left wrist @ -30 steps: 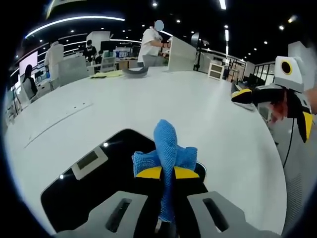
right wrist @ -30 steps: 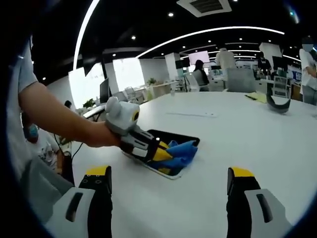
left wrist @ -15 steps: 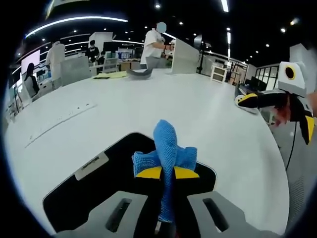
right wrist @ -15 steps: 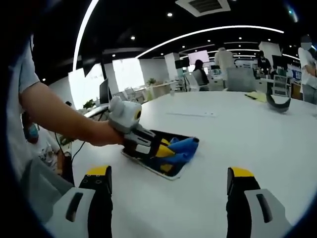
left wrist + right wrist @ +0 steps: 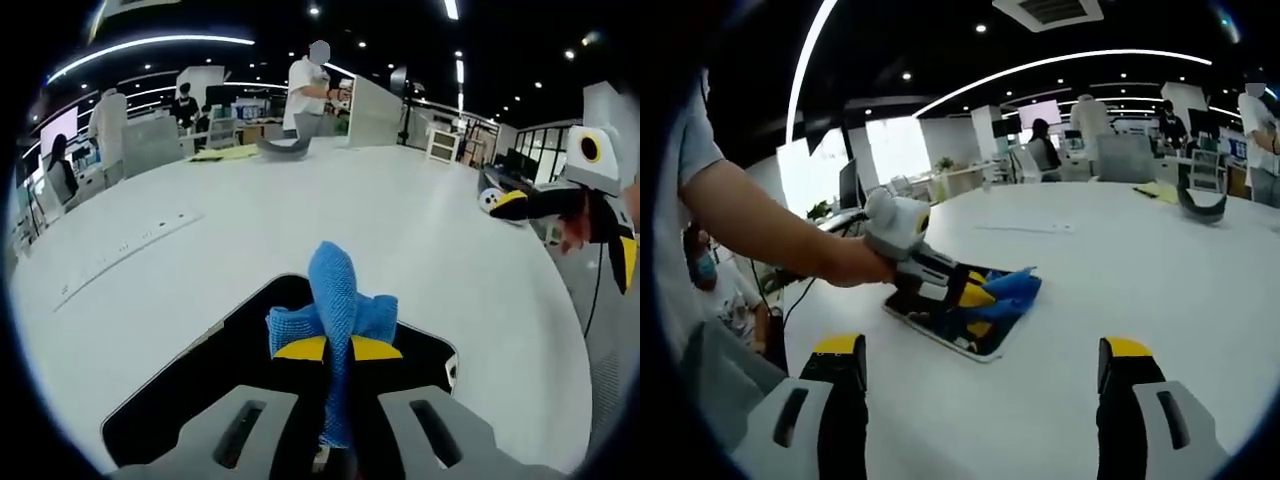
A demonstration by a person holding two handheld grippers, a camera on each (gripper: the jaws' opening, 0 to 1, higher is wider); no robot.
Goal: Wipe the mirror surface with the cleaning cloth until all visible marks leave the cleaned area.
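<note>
Blue microfibre cleaning cloth (image 5: 335, 305) is pinched between the yellow-tipped jaws of the left gripper (image 5: 337, 349), bunched, with a fold standing up past the tips. The mirror (image 5: 200, 385), a dark reflective slab with a pale frame, lies flat on the white table (image 5: 300, 215) directly under that gripper; in the right gripper view the cloth (image 5: 1012, 290) sits at the far end of the mirror (image 5: 965, 335), touching the glass or just above it — cannot tell which.

Right gripper (image 5: 980, 400) hovers over bare table, near the mirror, jaws wide apart, holding nothing.

Judgement: wiping stroke in progress. To do it well: tilt the left gripper so cloth, not jaw tips, bears on the glass. Overlap passes edge to edge. Bunched cloth gives a narrow contact patch, so more passes are needed. The mirror may slide; the free right gripper could steady the frame. No marks resolvable on the glass at this resolution.
</note>
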